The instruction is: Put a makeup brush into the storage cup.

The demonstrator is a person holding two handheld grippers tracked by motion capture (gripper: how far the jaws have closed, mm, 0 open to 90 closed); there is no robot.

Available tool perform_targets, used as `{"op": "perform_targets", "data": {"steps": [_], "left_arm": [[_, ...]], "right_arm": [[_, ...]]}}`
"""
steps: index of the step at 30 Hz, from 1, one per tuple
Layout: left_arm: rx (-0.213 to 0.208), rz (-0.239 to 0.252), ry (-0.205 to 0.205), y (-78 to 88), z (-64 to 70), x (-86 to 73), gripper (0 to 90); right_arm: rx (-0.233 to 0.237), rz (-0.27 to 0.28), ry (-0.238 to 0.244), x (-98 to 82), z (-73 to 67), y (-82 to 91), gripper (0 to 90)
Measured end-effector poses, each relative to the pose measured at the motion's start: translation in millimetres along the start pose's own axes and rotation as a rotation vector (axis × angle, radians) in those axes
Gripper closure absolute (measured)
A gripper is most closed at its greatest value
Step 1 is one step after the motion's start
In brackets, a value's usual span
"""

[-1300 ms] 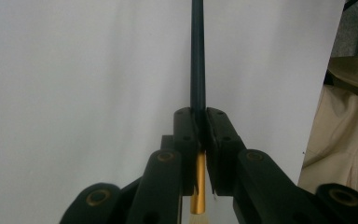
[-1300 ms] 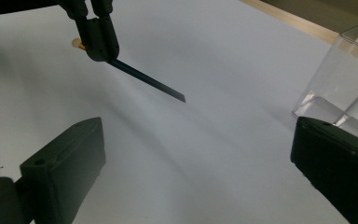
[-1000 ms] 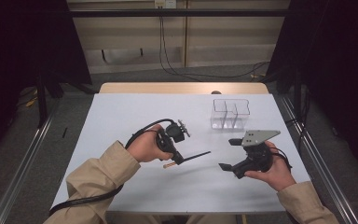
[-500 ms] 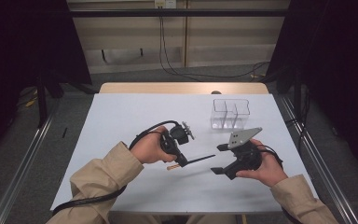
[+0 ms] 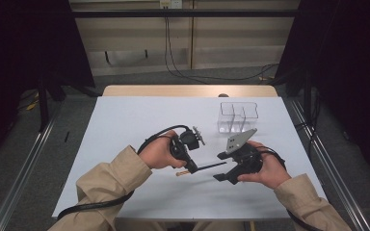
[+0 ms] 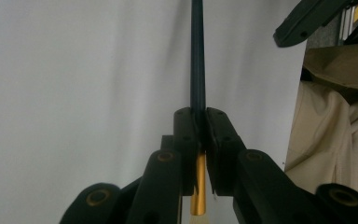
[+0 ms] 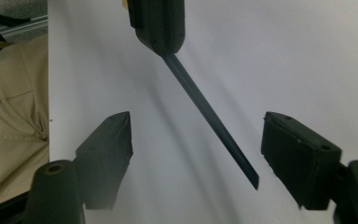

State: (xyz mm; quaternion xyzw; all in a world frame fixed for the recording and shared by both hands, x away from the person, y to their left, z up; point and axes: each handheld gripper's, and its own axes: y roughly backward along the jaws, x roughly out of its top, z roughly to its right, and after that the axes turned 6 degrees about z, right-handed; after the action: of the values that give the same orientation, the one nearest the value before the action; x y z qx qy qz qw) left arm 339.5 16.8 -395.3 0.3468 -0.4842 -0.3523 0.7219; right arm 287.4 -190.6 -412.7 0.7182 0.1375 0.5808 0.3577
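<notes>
A recording lab: white-topped table (image 5: 125,125) (dark curtains (image 5: 24,43) around), floor cables (image 5: 188,72).

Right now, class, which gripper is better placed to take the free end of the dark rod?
The right gripper. Its jaws, which have just been closing, stand on either side of the dark rod without touching it. The left gripper is shut on the rod's other end, near its gold tip.
</notes>
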Motion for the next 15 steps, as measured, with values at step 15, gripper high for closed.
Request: {"op": "perform_targets", "data": {"steps": [15], "left_arm": [[-0.031,0.014,-0.011,-2.4,1.7,3.0,83.8]], "right_arm": [[0.044,-0.094,0.127,19.7,-7.1,-19.0,56.1]]}}
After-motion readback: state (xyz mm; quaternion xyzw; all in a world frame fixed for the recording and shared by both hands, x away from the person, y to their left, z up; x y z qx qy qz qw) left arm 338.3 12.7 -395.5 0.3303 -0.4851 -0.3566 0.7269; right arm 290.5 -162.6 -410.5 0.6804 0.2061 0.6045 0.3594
